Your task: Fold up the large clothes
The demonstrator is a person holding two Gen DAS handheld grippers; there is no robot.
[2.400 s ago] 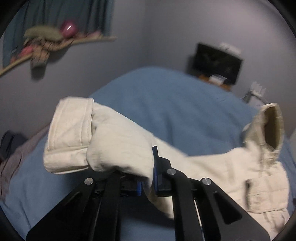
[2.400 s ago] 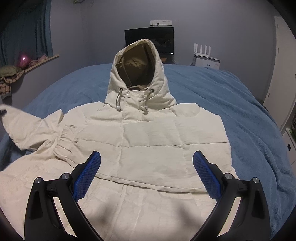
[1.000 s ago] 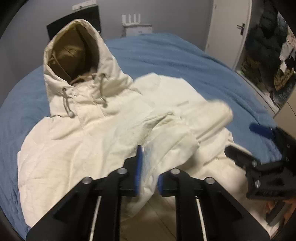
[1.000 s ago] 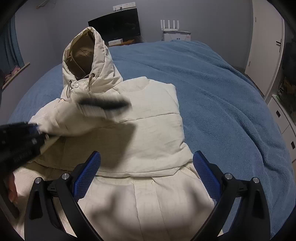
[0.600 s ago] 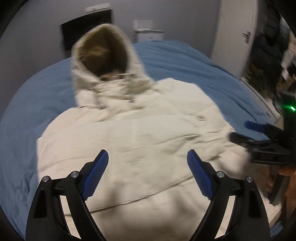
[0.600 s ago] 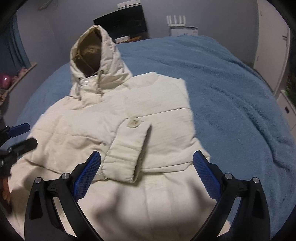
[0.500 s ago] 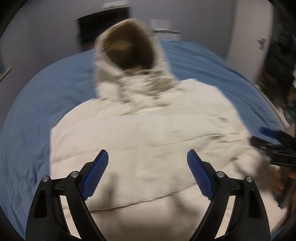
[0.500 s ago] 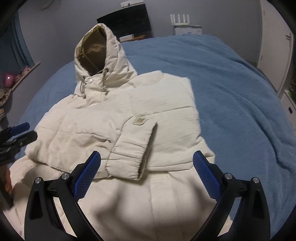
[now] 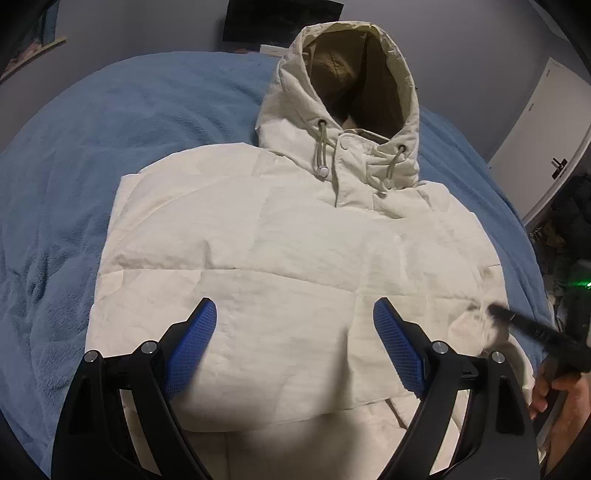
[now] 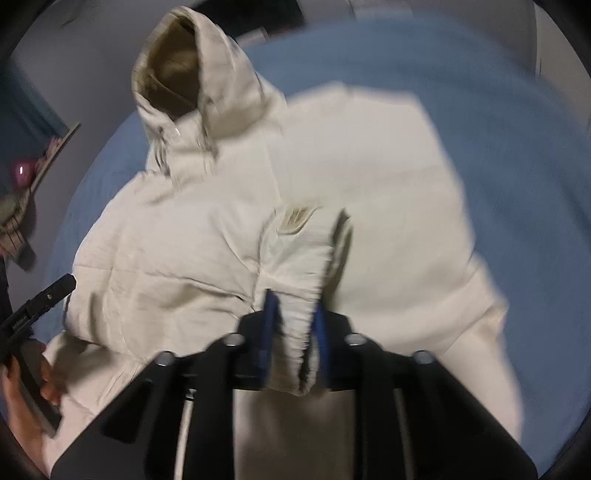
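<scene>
A cream hooded jacket (image 9: 295, 236) lies front up on the blue bed, hood (image 9: 354, 81) at the far end, brown lining showing. My left gripper (image 9: 294, 343) is open and empty above the jacket's lower front. In the right wrist view the jacket (image 10: 177, 240) has a sleeve folded across its chest, and my right gripper (image 10: 293, 332) is shut on that sleeve's ribbed cuff (image 10: 301, 332). The right gripper also shows blurred at the right edge of the left wrist view (image 9: 532, 332), and the left one shows at the left edge of the right wrist view (image 10: 40, 299).
The blue blanket (image 9: 74, 155) covers the bed around the jacket. A dark screen (image 9: 280, 14) stands against the far wall. A white door (image 9: 546, 140) is at the right. A shelf with a pink object (image 10: 22, 173) is at the left.
My left gripper let go of the sleeve after laying it across the chest and now hangs open. My right gripper moved in and closed on the sleeve cuff.
</scene>
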